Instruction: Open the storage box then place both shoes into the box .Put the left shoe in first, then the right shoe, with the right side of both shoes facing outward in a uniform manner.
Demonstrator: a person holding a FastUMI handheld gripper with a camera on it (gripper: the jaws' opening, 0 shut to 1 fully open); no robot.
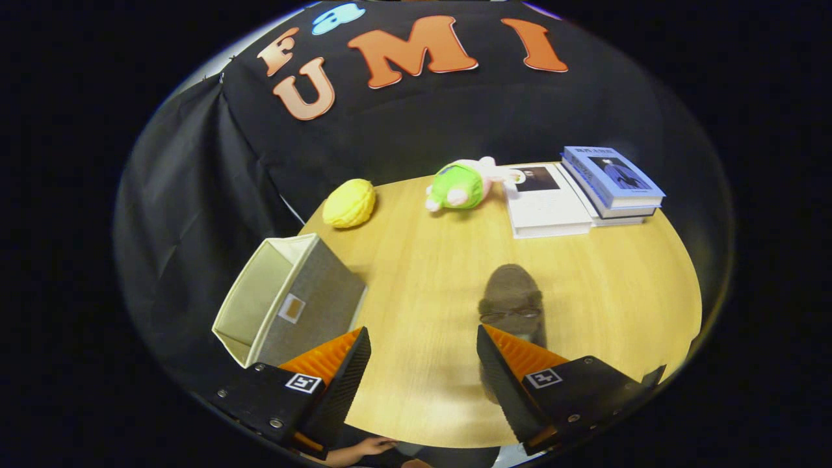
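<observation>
An open grey fabric storage box (286,305) with a small blank tag sits beside the left finger. Beyond: yellow plush (350,203), green plush toy (460,186), stacked books (585,192), titles illegible. Gripper (422,354) fingers spread apart, empty; brown shoe (512,300) lies just ahead of the right finger.

Bare table (422,260) between box (286,299) and shoe (513,299) (fingers (344,364) apart)

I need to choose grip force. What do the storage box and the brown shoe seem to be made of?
The storage box looks like grey woven fabric over stiff panels, with a cream cloth lining; its walls stand straight. The brown shoe looks like matte suede or a similar soft fabric, without any shine. The gripper is open, its fingers holding nothing.
</observation>
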